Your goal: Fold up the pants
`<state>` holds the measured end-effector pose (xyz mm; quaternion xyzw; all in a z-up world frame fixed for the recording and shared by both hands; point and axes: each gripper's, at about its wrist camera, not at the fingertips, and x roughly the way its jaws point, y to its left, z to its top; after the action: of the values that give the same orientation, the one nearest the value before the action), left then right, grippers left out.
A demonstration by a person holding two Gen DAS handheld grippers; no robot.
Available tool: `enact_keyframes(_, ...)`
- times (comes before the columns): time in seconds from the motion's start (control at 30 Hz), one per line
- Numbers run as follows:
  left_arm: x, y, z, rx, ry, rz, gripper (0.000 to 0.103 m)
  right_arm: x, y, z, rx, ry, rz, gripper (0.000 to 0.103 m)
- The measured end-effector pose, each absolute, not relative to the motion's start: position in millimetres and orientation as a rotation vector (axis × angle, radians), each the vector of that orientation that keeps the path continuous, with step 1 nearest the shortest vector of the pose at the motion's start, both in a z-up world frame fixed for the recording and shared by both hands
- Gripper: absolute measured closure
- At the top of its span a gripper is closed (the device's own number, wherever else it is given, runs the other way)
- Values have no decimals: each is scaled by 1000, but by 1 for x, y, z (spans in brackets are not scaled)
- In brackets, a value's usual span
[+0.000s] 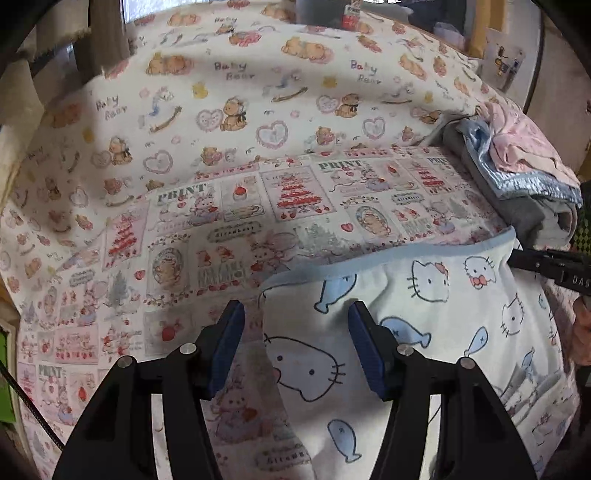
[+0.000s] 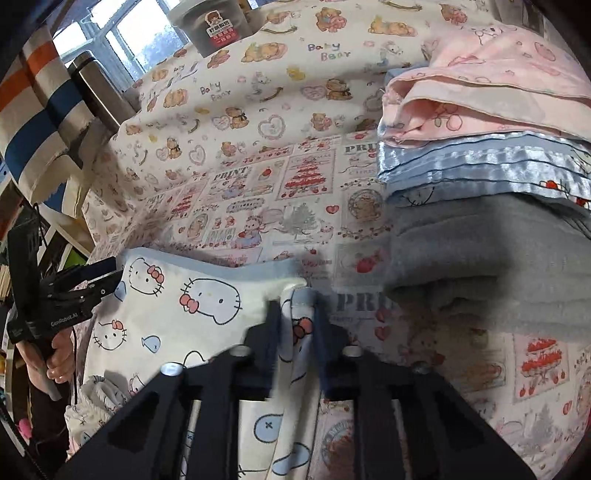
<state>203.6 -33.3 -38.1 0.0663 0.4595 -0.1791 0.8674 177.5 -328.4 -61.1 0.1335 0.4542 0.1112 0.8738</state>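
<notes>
The pants (image 1: 424, 325) are white with cat faces and blue fish and have a pale blue waistband (image 1: 388, 258). They lie on the printed cloth. My left gripper (image 1: 297, 332) is open over their left edge: the fabric lies between the blue pads (image 1: 231, 343), which do not press on it. My right gripper (image 2: 298, 314) is shut on the waistband's right corner (image 2: 301, 297), which bunches up between its fingers. In the left wrist view the right gripper (image 1: 521, 258) shows at the pants' far right edge. In the right wrist view the left gripper (image 2: 110, 275) shows at the pants (image 2: 207, 299), with a hand (image 2: 55, 362) holding it.
A stack of folded clothes (image 2: 480, 166), pink on blue satin on grey, sits close to the right of the pants; it also shows as a stack (image 1: 517, 177) in the left wrist view. The bear-print cloth (image 1: 258, 110) stretches behind. A grey tub (image 2: 218, 26) and a metal bottle (image 2: 99, 92) stand at the back left.
</notes>
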Motion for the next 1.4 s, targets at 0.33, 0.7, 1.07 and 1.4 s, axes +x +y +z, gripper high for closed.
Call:
enact_keyframes(0.33,213,-40,-49,78,957,-421,84,166,-334,-53,262,891,221,97)
enact_keyframes(0.7,184,-24,-1,44,801,-485,98,135,-331,-16,238,725,271,97)
enact_keyframes(1.07,76,-2,61,73,592,-596,98,35,-331,22,240,579,296,97)
enact_keyframes(1.4,-2,13,28,76,583,-598,98,-47,-318,-6,268,565,294,97)
